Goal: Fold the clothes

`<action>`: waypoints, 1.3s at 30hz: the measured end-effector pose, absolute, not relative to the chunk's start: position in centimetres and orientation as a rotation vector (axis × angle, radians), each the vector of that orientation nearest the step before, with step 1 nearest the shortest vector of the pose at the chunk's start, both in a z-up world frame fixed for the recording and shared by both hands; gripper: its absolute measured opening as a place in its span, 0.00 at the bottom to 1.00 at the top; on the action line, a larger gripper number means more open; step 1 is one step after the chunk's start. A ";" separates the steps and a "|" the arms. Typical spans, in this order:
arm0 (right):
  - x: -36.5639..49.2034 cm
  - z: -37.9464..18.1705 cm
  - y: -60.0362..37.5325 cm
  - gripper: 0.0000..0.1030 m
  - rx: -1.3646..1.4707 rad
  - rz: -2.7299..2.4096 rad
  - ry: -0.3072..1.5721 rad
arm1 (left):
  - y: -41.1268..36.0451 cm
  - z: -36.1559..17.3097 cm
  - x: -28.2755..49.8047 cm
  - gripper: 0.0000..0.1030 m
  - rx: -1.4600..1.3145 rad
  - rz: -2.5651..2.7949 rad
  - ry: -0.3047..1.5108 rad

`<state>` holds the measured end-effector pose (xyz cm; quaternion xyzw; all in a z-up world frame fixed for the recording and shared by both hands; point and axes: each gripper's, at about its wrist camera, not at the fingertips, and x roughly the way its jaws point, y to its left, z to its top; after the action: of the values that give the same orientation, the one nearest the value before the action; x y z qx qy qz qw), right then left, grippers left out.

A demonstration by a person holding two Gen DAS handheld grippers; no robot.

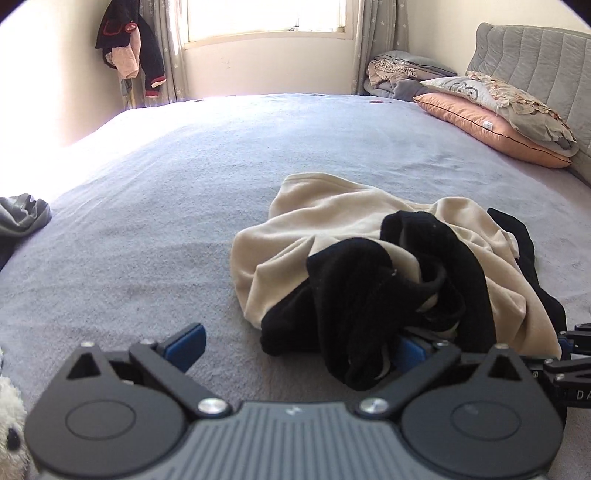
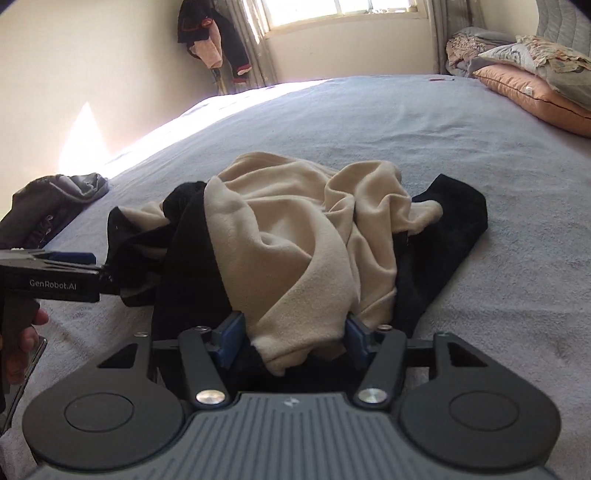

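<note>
Daylit throughout, from the window [image 1: 266, 16] at the far wall; panes overexposed to near white. Blown-out glare along the far left edge of the bed [image 1: 122, 192] and on the adjoining wall [image 2: 85, 122]. Soft, short shadows under the crumpled clothes [image 2: 295, 236]. Strong fisheye bending toward the borders, dark vignetting in the corners. Slight softness at the edges; centre reasonably sharp.

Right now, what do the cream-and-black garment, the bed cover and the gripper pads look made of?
Cream-and-black garment: soft fleece or velour, by the look; matte, fuzzy nap, thick rounded folds. Exact fibre unclear.
Bed cover: lavender-grey terry or brushed fabric; fine pilled texture, no sheen.
Pads: blue, smooth, likely rubber or plastic; the right gripper has cream fabric between them. Left gripper: black matte links, ribbed grey housing, probably plastic.
</note>
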<state>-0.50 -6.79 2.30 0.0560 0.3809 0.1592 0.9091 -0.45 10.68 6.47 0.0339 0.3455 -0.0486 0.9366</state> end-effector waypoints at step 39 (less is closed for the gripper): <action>-8.4 17.8 -16.7 0.55 -0.104 0.079 0.355 | 16.6 14.8 -3.2 0.46 -0.123 -0.433 0.536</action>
<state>-8.45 -16.68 17.81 -0.0515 0.1765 0.0392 0.9822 -3.20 16.55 14.76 -0.0601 0.2627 -0.2120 0.9394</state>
